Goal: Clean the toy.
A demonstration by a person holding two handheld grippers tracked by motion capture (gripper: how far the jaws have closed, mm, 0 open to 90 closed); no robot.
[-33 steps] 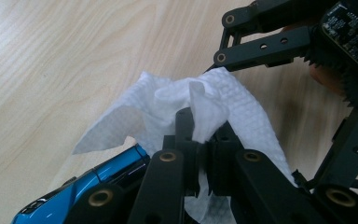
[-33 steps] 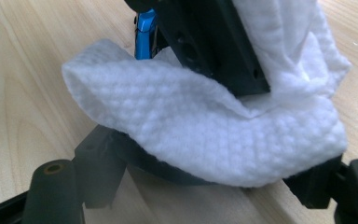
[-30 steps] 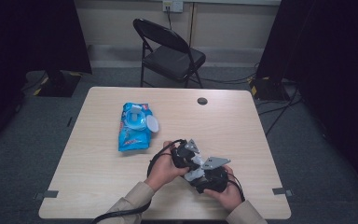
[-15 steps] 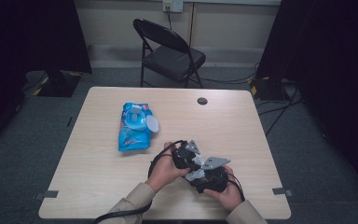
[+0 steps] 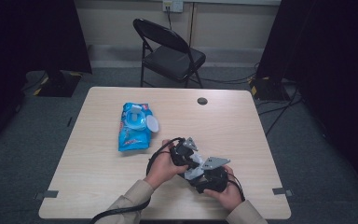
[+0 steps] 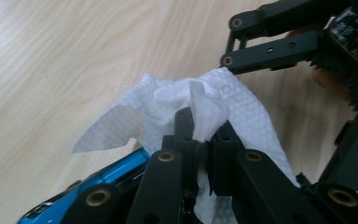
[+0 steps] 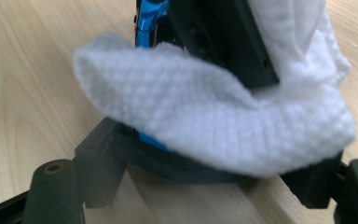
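Left gripper (image 6: 204,140) clamped on white wipe (image 6: 233,105) (crumpled); right gripper (image 7: 205,186) spread wide.

High view overhead — gripper views close, sharing wipe (image 6: 223,100).

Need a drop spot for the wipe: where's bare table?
Free: right half, between grommet hole and the table's right edge; also the near-left corner below the wipes pack. Crowded: front centre, where left gripper and right gripper meet on the wipe.

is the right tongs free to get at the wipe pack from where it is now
Probably not directly: the left tongs, shut on a wipe, sit between the right tongs and the pack.
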